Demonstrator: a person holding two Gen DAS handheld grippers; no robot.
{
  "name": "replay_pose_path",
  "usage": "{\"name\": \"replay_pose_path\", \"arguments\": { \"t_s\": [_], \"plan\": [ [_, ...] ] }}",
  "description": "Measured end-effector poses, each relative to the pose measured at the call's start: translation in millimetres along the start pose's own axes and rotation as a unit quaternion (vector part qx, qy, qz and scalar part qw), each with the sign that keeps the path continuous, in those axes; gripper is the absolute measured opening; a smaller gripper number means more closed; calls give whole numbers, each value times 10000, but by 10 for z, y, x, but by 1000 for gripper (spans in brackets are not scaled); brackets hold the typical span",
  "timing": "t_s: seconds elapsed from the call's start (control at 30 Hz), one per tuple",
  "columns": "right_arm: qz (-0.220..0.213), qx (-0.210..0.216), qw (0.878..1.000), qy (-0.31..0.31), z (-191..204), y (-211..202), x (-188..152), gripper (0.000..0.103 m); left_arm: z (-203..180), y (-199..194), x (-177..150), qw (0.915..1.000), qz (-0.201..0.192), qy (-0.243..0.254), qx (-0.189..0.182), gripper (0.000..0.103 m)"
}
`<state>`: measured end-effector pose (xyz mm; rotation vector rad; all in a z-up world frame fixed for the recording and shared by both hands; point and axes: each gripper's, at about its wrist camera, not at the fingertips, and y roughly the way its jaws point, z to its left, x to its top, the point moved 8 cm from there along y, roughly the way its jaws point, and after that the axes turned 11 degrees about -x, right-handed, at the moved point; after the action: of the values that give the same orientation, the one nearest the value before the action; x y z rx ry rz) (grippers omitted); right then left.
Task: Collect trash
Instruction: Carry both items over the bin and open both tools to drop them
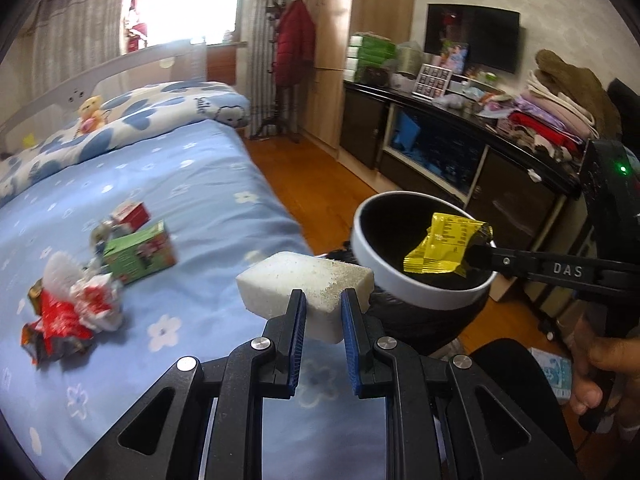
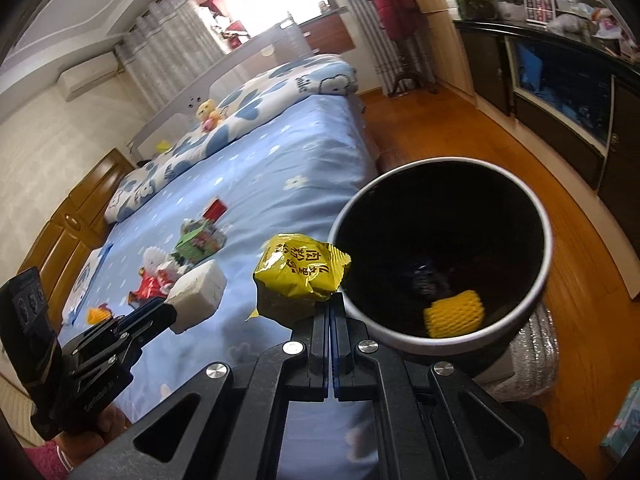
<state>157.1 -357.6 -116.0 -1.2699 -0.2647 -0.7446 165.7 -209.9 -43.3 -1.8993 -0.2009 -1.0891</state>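
Observation:
My left gripper (image 1: 323, 300) is shut on a white foam block (image 1: 304, 286), held over the bed's edge just left of the trash bin (image 1: 424, 300). My right gripper (image 2: 333, 300) is shut on the corner of a yellow snack wrapper (image 2: 300, 270), at the bin's (image 2: 544, 248) near-left rim. In the left wrist view that yellow wrapper (image 1: 448, 246) hangs over the bin's black opening. A yellow foam net (image 2: 454, 314) lies inside the bin. More trash stays on the blue bedsheet: a green carton (image 1: 140, 252), a small red box (image 1: 130, 214) and crumpled red-white wrappers (image 1: 68, 312).
The bed (image 1: 180, 176) with a rolled quilt (image 1: 132, 120) and a plush toy (image 1: 92, 112) fills the left. Wooden floor (image 1: 312, 176) lies beyond the bin. A black cabinet (image 1: 440, 148) piled with boxes and clothes lines the right wall; a coat stand (image 1: 290, 64) stands behind.

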Motion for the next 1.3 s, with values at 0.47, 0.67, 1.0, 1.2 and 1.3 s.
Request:
{"name": "replay_pose_path", "arguments": {
  "t_s": [0.47, 0.67, 1.0, 1.2, 1.3],
  "plan": [
    [84, -371, 9985, 382, -545, 44, 158, 0, -206, 452, 335, 9981, 61, 437, -433, 17],
    [206, -431, 9978, 454, -702, 113, 232, 0, -274, 697, 444, 9952, 135, 671, -694, 17],
    [451, -566, 9960, 532, -853, 290, 303, 6, -264, 1041, 526, 9912, 386, 773, -1004, 24],
    [600, -649, 9945, 563, -933, 374, 327, 9, -273, 1097, 585, 9915, 398, 717, -1005, 52],
    [603, -630, 9944, 604, -941, 369, 322, 20, -272, 1086, 549, 9918, 429, 647, -1018, 53]
  ]
}}
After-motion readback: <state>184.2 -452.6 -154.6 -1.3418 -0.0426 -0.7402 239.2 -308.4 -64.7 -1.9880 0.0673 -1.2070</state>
